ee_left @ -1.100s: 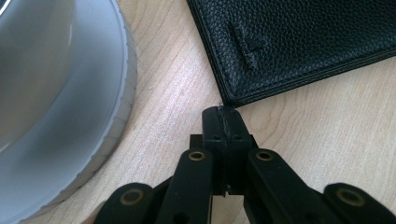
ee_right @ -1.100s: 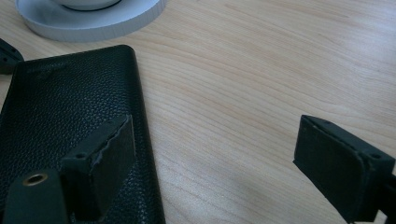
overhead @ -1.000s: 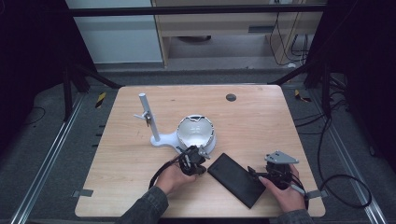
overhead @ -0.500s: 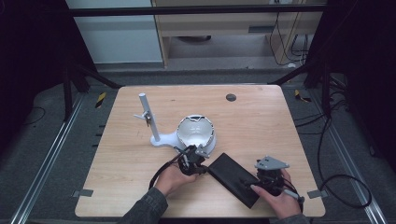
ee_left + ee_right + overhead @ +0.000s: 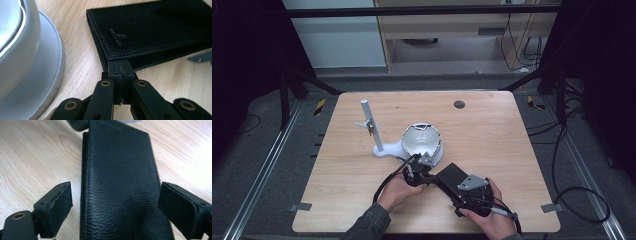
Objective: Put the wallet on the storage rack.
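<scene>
Two grippers on one black wallet (image 5: 451,178), lower middle of frame: left gripper (image 5: 119,65) pinched tight at its corner, right gripper (image 5: 115,202) spread wide, straddling it.

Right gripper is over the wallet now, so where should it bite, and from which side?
Take the wallet across its width, on the two long edges near this end, coming straight down. It lies flat and closed on the table, and the right gripper already stands open with a jaw on either side. The left gripper sits shut at the far corner, so keep clear of it.
</scene>
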`<state>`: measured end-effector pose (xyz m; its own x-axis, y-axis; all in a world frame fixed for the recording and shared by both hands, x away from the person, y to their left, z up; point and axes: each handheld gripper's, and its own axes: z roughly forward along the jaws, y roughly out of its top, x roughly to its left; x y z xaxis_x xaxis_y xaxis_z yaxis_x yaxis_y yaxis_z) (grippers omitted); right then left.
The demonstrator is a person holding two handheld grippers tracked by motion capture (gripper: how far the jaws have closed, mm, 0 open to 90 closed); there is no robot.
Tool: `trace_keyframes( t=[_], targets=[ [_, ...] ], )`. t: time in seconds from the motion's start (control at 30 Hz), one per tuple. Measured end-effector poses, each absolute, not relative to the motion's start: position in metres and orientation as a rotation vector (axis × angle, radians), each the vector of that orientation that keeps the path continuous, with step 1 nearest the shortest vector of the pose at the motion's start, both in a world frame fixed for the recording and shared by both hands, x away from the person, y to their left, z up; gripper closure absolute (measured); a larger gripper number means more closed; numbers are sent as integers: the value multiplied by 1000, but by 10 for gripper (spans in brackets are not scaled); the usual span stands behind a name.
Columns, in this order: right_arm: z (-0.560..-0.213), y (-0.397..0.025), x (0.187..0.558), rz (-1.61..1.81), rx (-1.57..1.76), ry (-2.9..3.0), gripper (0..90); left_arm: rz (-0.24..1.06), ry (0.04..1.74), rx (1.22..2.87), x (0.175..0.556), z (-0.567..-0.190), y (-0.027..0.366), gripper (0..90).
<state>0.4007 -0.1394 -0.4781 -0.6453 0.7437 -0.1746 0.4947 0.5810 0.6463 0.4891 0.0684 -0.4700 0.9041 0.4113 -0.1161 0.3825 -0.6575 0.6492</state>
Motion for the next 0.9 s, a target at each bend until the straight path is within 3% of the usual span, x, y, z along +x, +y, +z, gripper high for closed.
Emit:
trace_keyframes(
  t=[0.67,0.9],
  targets=[
    [-476,-116,412,520,979,2404,256,110,578,2280,489,-460,60,894],
    [-469,-116,414,544,1017,2400,368,108,569,2253,490,-454,58,894]
  ],
)
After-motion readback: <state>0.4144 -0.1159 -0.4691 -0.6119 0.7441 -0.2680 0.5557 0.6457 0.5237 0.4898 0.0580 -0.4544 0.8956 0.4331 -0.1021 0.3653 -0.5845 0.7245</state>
